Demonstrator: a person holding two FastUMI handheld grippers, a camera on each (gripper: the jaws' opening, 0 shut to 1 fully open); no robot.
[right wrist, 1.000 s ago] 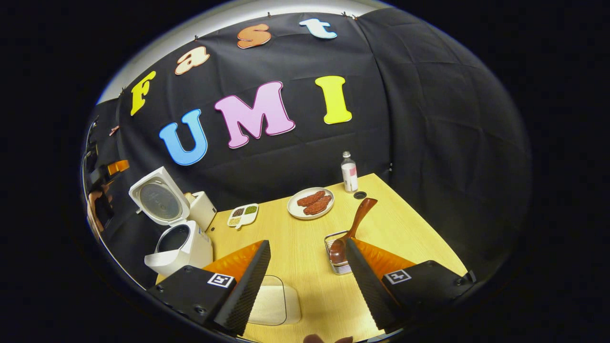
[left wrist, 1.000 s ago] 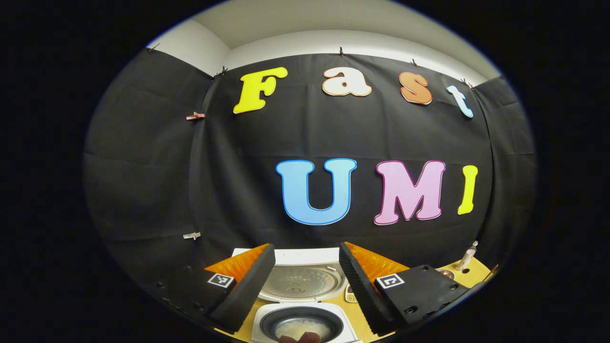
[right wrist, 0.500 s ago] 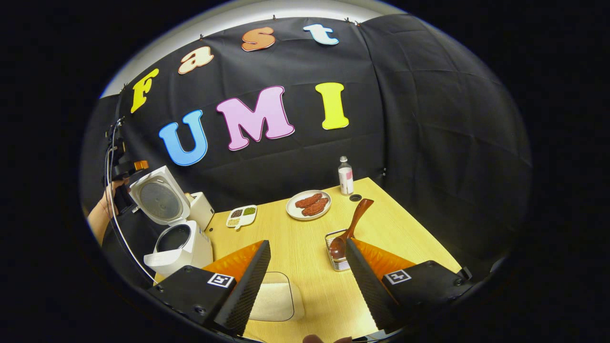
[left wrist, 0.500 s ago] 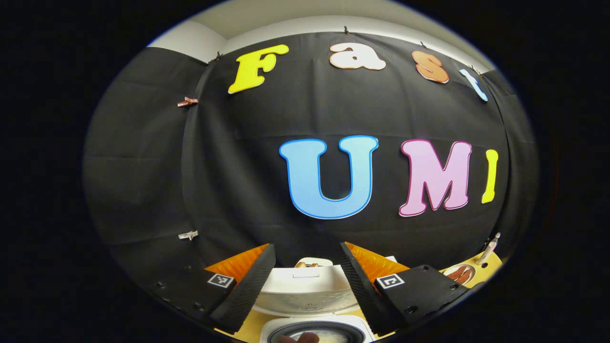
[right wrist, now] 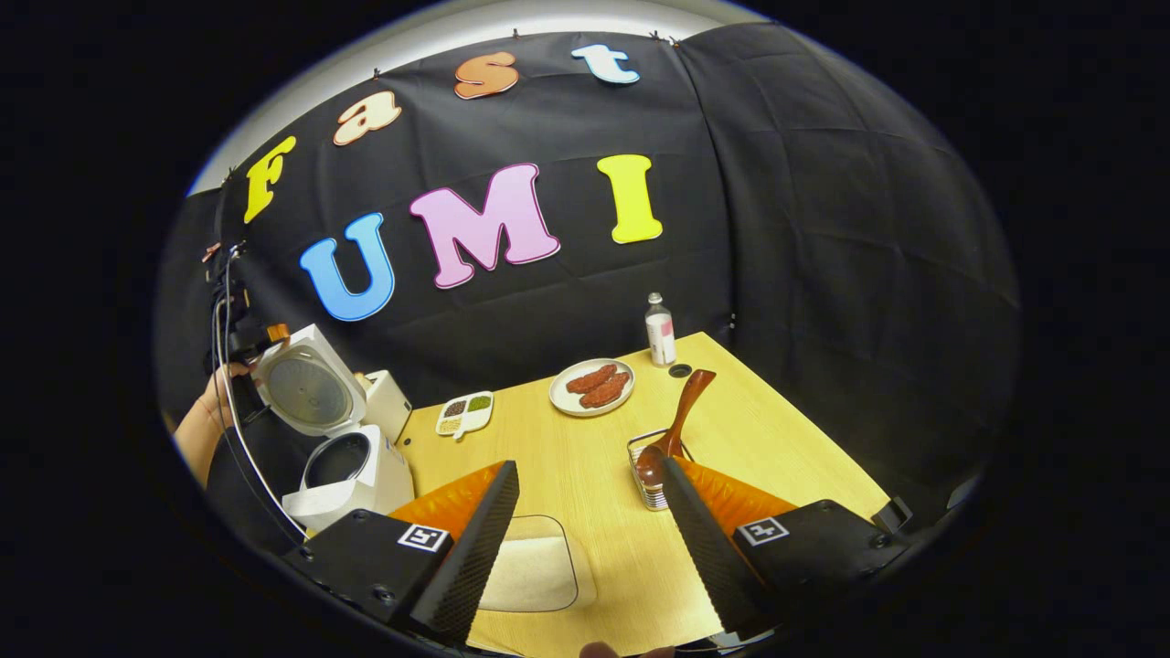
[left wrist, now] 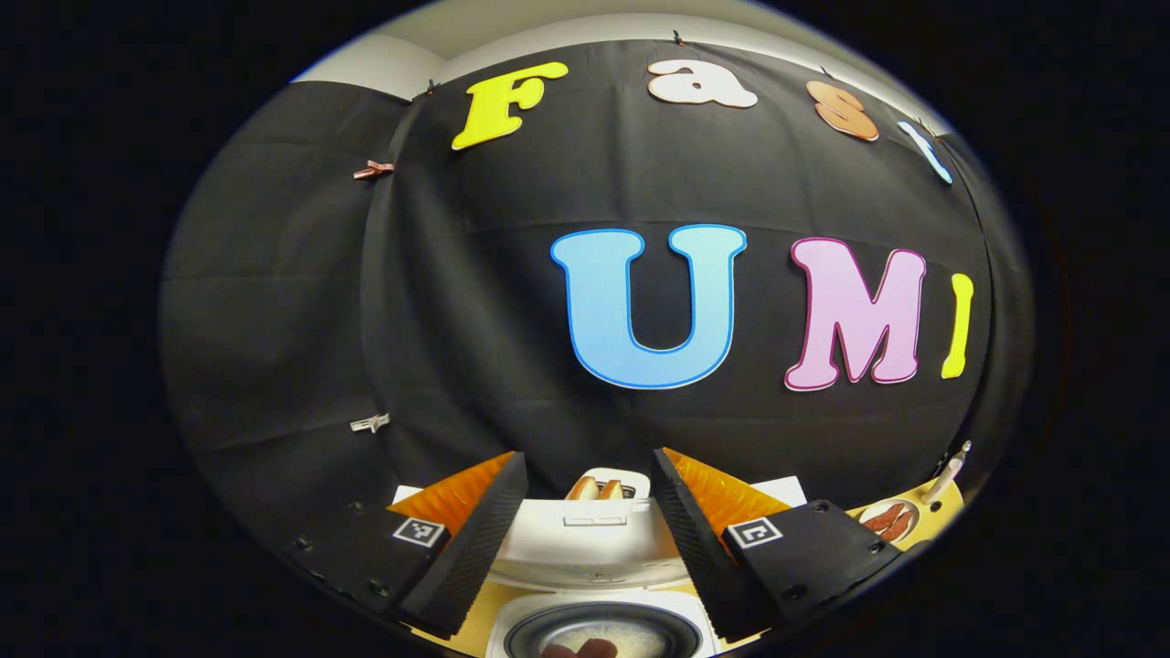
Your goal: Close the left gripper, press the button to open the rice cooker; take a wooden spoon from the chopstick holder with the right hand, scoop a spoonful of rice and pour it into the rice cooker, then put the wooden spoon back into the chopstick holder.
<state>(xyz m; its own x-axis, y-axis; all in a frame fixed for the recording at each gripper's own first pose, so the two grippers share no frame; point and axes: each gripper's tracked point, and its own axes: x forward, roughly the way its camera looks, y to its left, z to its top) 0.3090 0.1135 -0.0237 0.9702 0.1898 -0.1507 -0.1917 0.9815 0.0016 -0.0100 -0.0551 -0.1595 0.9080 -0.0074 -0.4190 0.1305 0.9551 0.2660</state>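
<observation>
The white rice cooker (right wrist: 345, 471) stands at the table's left edge, its lid (right wrist: 306, 391) swung up and the dark inner pot exposed. Held by a hand, my left gripper (right wrist: 260, 338) hovers by the lid's top edge. In the left gripper view, the left gripper (left wrist: 588, 461) is open, high above the lid (left wrist: 585, 544) and pot (left wrist: 599, 631). The wooden spoon (right wrist: 681, 416) leans in the wire chopstick holder (right wrist: 647, 484). My right gripper (right wrist: 590, 468) is open and holds nothing, with the spoon just beyond its right finger. A clear box of rice (right wrist: 532, 571) lies below it.
A toaster (right wrist: 388, 402) with bread sits behind the cooker. Farther back on the wooden table (right wrist: 777, 439) are a small divided dish of beans (right wrist: 464, 411), a plate of sausages (right wrist: 592, 387) and a small bottle (right wrist: 658, 331). Black cloth walls close the back and right.
The left gripper has moved toward the raised lid's top, so the pot slid down its view and the toaster came into sight. The right gripper has barely shifted and stays open.
</observation>
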